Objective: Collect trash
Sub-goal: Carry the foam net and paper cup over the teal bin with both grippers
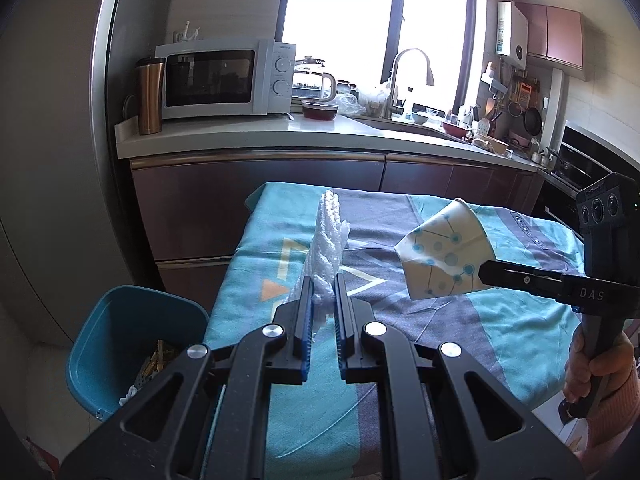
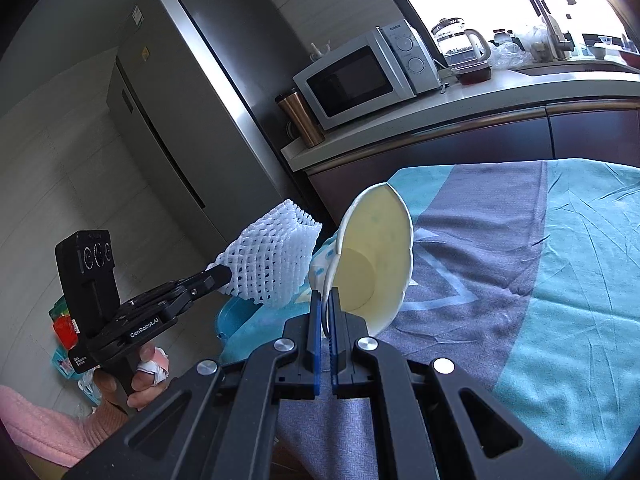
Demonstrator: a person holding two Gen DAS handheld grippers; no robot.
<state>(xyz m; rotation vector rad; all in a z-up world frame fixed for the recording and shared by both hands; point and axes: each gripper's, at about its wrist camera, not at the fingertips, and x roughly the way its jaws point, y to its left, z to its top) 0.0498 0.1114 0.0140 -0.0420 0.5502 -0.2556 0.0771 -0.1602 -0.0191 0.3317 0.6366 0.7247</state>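
White foam net (image 1: 326, 236) pinched in the left gripper (image 1: 324, 300), paper cup (image 2: 376, 264) clamped by its rim in the right gripper (image 2: 326, 304) – both above the table (image 1: 500, 320); carrying step, next swing over the blue bin (image 1: 120, 320) – then let go

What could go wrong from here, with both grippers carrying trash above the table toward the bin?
The right gripper pinches only the rim of the crumpled paper cup, so it might slip out onto the tablecloth. The foam net in the left gripper is still over the table, not the blue bin; releasing now would likely miss.
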